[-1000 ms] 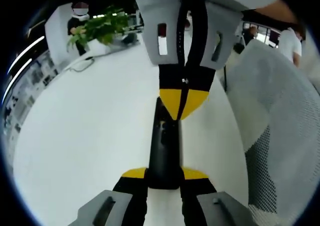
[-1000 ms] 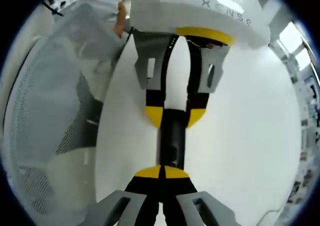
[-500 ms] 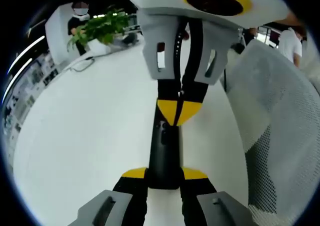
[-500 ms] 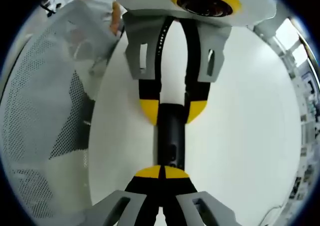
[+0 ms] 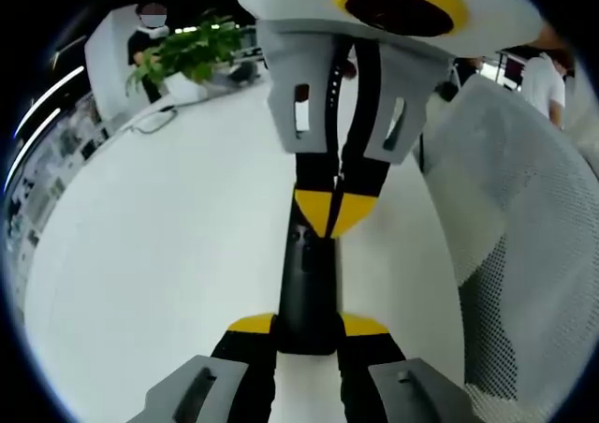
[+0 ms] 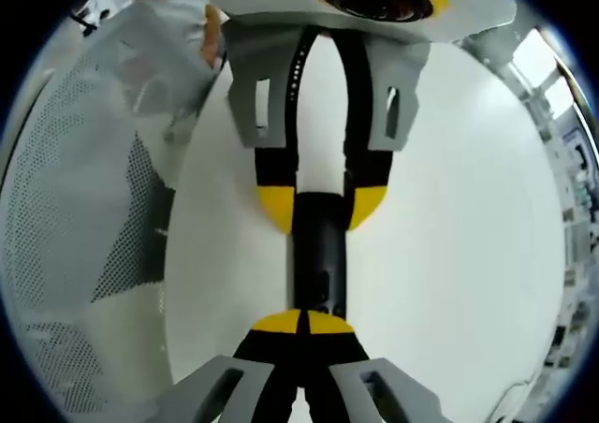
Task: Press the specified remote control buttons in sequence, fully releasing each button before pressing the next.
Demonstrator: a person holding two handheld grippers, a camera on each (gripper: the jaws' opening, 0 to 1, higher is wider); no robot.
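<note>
In the left gripper view, the left tongs (image 5: 307,326) clamp one end of the black remote control (image 5: 307,283) above the white bench (image 5: 159,255); the right tongs (image 5: 334,212), tips pressed together, touch its far end. A potted plant (image 5: 192,53) stands at the bench's far edge. The right gripper view shows the right tongs (image 6: 307,322) clenched, and a mesh chair (image 6: 84,226) beside the bench's edge. The remote's buttons are hard to make out.

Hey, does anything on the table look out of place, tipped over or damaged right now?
Nothing stands out. The black remote lies flat on the white table, held at one end by the left tool, with the right tool's closed tips on it.
</note>
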